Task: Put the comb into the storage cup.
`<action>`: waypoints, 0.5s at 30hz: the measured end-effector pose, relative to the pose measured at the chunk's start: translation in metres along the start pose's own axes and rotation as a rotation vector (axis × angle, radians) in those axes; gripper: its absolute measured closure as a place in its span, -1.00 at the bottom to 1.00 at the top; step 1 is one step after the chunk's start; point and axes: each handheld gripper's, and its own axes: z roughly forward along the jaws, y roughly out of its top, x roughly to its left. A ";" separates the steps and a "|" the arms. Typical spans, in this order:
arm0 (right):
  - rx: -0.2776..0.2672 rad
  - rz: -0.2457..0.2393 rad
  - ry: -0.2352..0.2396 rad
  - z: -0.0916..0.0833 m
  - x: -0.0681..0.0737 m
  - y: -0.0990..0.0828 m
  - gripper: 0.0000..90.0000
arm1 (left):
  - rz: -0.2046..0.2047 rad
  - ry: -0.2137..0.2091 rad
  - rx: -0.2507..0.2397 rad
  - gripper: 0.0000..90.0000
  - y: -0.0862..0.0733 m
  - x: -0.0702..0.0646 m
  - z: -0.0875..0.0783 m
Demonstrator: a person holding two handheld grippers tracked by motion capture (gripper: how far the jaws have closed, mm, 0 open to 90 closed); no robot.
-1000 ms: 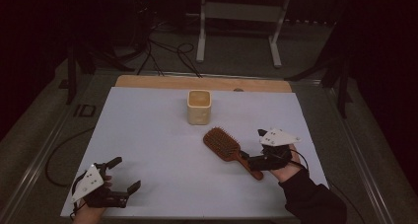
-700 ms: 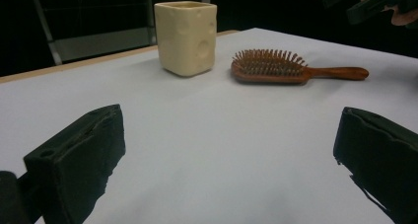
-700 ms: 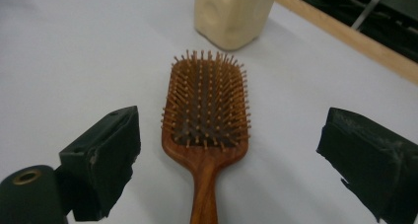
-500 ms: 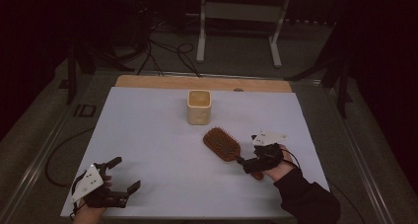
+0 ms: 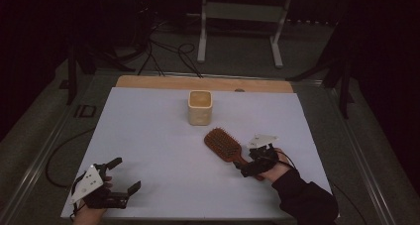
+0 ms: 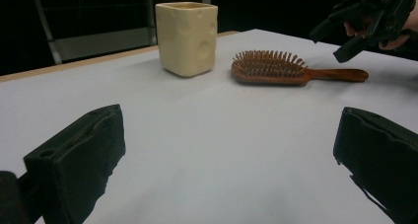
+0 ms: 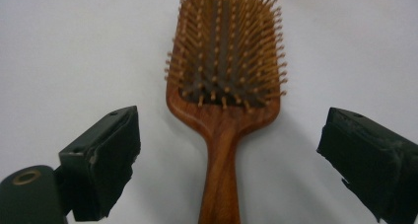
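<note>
Right gripper (image 7: 226, 160) spread wide, straddled wooden paddle hairbrush (image 7: 224, 86) handle for lengthwise grasp; brush lay bristles-up on white table (image 5: 148, 136) near cream cup (image 5: 200, 107); left gripper (image 5: 119, 178) unclenched, idle, well apart.

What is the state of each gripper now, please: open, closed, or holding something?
Left gripper: open, holds nothing, low over the table.
Right gripper: open, its jaws on either side of the hairbrush handle, not yet closed on it.
</note>
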 end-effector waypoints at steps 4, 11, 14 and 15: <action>0.038 0.008 0.007 0.006 0.000 -0.003 -0.82 | 0.000 0.002 -0.002 -1.00 0.001 0.000 -0.001; 0.084 0.012 0.007 0.013 0.001 -0.003 -0.82 | 0.000 -0.002 0.000 -1.00 0.000 0.000 0.000; 0.108 0.010 0.014 0.016 0.002 -0.003 -0.81 | -0.002 -0.001 -0.002 -1.00 0.000 0.000 0.000; 0.115 0.004 0.015 0.016 0.002 -0.002 -0.81 | 0.000 -0.001 -0.002 -1.00 0.001 0.000 -0.001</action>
